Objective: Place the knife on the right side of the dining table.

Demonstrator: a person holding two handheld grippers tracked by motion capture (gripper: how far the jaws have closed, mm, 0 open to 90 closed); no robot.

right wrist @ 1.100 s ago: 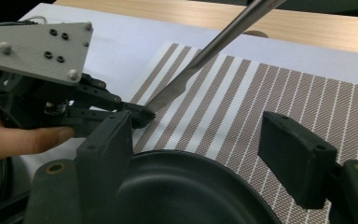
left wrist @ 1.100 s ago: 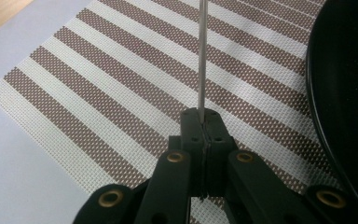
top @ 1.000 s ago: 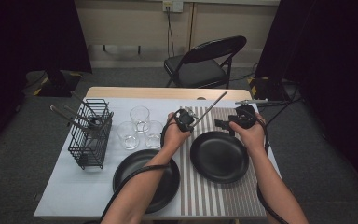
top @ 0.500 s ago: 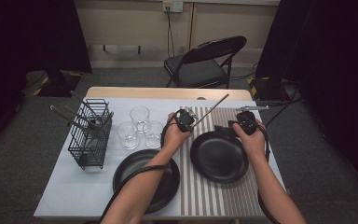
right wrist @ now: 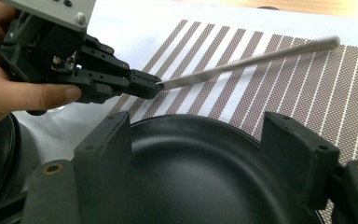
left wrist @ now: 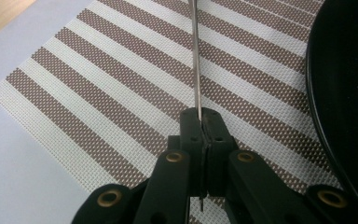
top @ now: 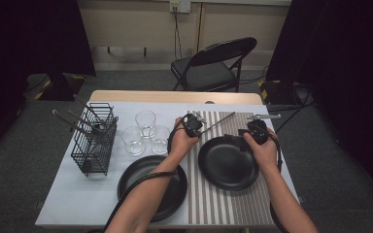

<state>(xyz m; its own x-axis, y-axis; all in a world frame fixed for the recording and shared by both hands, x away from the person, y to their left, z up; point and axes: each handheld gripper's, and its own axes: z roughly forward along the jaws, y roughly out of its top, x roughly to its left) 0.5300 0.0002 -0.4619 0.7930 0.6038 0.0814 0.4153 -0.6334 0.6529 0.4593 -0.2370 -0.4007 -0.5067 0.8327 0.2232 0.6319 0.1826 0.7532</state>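
The striped mat (top: 223, 204) is bare near the front edge. Two black plates (top: 228, 162), three glasses (top: 145, 133) and a wire rack (top: 94, 141) block the rest.

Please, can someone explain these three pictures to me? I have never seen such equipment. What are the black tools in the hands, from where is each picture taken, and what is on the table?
A person holds a hand-held gripper in each hand. The high view looks down on the table from above; the two gripper views come from cameras riding on the tools.

The left gripper has its fingers shut on a thin metal utensil, held above the striped placemat. The right gripper is open, its fingers spread at the far rim of a black plate.

Also on the table: a second black plate, three clear glasses and a wire rack with utensils.
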